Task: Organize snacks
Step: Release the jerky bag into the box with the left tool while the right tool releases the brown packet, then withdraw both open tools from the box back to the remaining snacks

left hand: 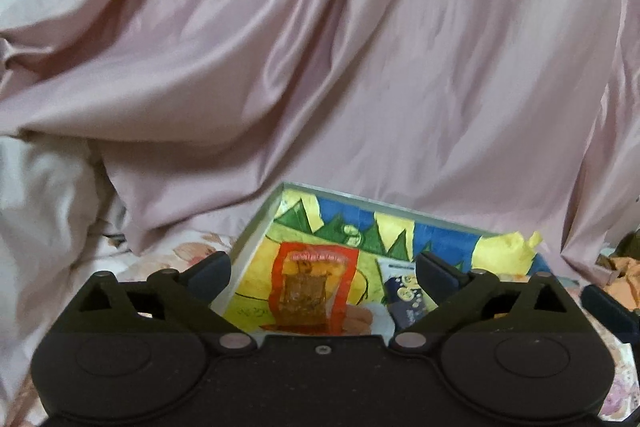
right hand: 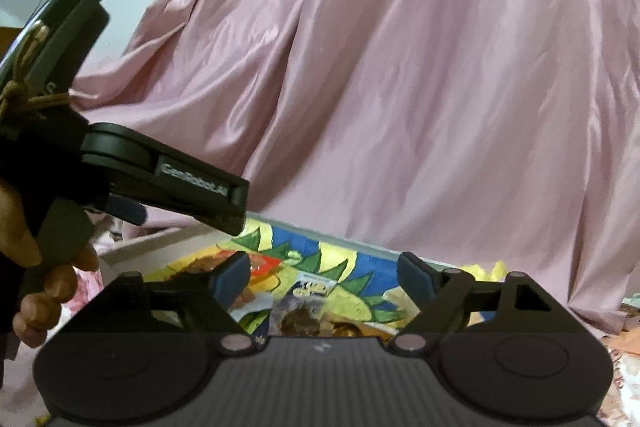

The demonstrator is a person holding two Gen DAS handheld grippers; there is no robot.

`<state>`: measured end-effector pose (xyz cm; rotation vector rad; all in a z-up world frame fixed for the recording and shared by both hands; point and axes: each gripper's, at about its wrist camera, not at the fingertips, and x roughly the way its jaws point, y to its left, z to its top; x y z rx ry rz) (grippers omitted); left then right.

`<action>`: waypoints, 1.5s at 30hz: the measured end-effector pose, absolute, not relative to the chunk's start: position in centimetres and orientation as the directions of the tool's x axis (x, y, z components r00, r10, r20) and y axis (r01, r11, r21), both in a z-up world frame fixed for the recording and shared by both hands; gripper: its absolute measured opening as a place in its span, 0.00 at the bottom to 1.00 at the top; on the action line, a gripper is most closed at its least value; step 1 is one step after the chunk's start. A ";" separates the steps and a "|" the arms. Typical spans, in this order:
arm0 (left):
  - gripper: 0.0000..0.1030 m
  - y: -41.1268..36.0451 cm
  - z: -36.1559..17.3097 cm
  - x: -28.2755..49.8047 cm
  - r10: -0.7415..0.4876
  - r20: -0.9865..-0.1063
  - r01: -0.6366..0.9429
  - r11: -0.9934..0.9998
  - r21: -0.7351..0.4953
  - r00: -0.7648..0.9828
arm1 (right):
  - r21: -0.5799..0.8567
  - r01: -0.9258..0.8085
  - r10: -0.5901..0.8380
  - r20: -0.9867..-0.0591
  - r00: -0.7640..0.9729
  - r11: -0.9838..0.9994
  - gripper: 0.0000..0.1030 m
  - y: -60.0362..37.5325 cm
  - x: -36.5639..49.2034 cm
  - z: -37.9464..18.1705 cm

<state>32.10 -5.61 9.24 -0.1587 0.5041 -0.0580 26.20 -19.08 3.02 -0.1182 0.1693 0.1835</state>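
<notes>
- Your left gripper has its jaws spread wide, with nothing pressed between them; it hangs just above the near part of the tray.
- Through that gap, you see an orange-red snack packet lying flat on the tray's bright yellow, green and blue lining.
- Just to the right of that packet lies a dark blue packet with pale printing, partly hidden behind your left gripper's right finger.
- Your right gripper also stands well open and holds nothing; the blue pads on its fingers are clear of the packets below.
- In the right wrist view, the blue and white packet lies between the open fingers, down on the tray, with the orange-red packet further left.
- At the left of that view your left hand grips the handle of the left gripper, whose arm reaches over the tray's far left corner.
- Crumpled yellow paper sits at the tray's far right corner.
- A pink satin cloth hangs in folds behind the tray, which rests on a floral sheet.
</notes>
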 end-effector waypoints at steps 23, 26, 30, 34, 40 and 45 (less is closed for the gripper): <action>0.99 -1.8 12.7 15.9 -0.030 -0.403 -0.006 0.996 -0.089 0.915 | -0.133 -0.193 0.172 -0.149 0.974 0.972 1.00 -22.3 12.4 7.2; 0.99 -1.5 12.1 13.8 -0.023 -0.412 -0.013 0.996 -0.085 0.911 | -0.119 -0.191 0.172 -0.153 0.973 0.974 1.00 -23.0 10.6 7.3; 0.99 -1.3 11.1 10.8 -0.020 -0.421 -0.015 0.997 -0.080 0.907 | -0.072 -0.186 0.170 -0.190 0.967 0.980 1.00 -23.9 8.3 6.9; 0.99 -1.7 9.9 8.0 -0.022 -0.435 -0.012 0.997 -0.076 0.900 | -0.028 -0.171 0.159 -0.244 0.957 0.985 1.00 -24.6 6.5 5.7; 0.99 -1.7 7.9 4.8 -0.026 -0.478 -0.018 0.996 -0.087 0.878 | -0.008 -0.157 0.147 -0.315 0.938 0.988 1.00 -25.4 4.5 4.0; 0.99 -1.8 6.6 2.6 -0.022 -0.498 -0.008 0.998 -0.057 0.867 | -0.002 -0.163 0.153 -0.341 0.927 0.987 1.00 -25.6 3.0 3.3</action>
